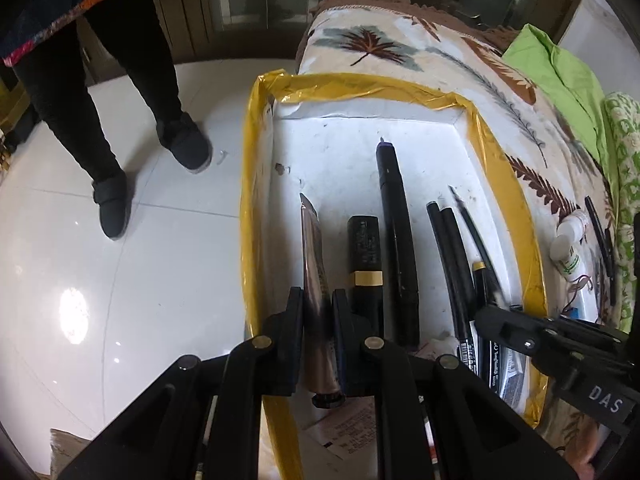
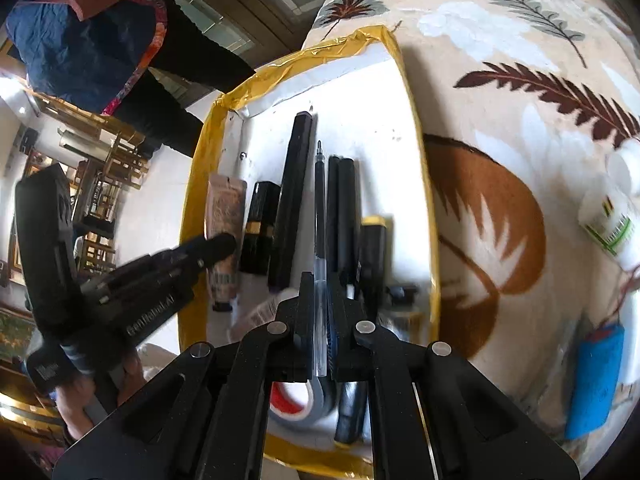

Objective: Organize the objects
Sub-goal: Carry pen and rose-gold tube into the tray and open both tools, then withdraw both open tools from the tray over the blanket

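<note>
Left wrist view: the left claw [image 1: 318, 320] is clamping a bronze tube [image 1: 316, 280], the right claw [image 2: 320, 296] pinching a clear pen [image 2: 320, 216], both lining up inside the yellow-taped tray [image 1: 256, 160].

1. Left gripper [image 1: 317, 320]: matte black, flat rectangular fingers [image 1: 294, 320], angular linkage arms.
2. Round brass-coloured pivot pins [image 1: 262, 343] at the linkage joints.
3. Right gripper [image 2: 320, 300]: same black build, silver round pins [image 2: 277, 327], blue ribbed pad on one finger.
4. White lettering "DAS" [image 1: 606, 398] on the black body.
5. White "GenRobot.AI" print [image 2: 150, 318] along the side.
</note>
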`<control>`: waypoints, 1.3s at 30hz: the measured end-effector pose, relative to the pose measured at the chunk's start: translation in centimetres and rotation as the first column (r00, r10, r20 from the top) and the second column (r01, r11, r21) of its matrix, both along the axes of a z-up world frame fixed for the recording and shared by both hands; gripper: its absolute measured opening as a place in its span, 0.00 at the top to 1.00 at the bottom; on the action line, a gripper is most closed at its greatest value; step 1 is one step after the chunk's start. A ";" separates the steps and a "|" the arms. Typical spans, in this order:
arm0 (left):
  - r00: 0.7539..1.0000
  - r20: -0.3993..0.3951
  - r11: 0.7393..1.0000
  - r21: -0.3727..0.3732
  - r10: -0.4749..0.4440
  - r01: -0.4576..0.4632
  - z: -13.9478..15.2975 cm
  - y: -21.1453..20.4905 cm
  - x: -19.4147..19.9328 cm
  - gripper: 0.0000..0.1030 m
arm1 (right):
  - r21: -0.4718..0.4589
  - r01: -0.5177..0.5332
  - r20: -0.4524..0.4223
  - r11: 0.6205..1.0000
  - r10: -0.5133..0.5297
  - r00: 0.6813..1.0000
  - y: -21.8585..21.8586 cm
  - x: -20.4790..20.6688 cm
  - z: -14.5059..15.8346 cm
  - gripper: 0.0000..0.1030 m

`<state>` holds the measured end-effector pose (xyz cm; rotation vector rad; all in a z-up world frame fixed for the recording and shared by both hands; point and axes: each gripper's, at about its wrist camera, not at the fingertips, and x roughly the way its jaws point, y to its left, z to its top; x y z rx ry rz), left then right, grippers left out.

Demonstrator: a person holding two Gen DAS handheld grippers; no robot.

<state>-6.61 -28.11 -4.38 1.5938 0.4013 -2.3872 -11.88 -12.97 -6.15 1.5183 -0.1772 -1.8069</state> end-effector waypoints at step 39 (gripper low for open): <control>0.969 -0.243 0.948 0.292 -0.053 0.125 2.3 18.3 5.3 0.30 | 0.060 0.394 -0.079 0.917 -0.389 0.918 28.7 3.8 1.9 0.63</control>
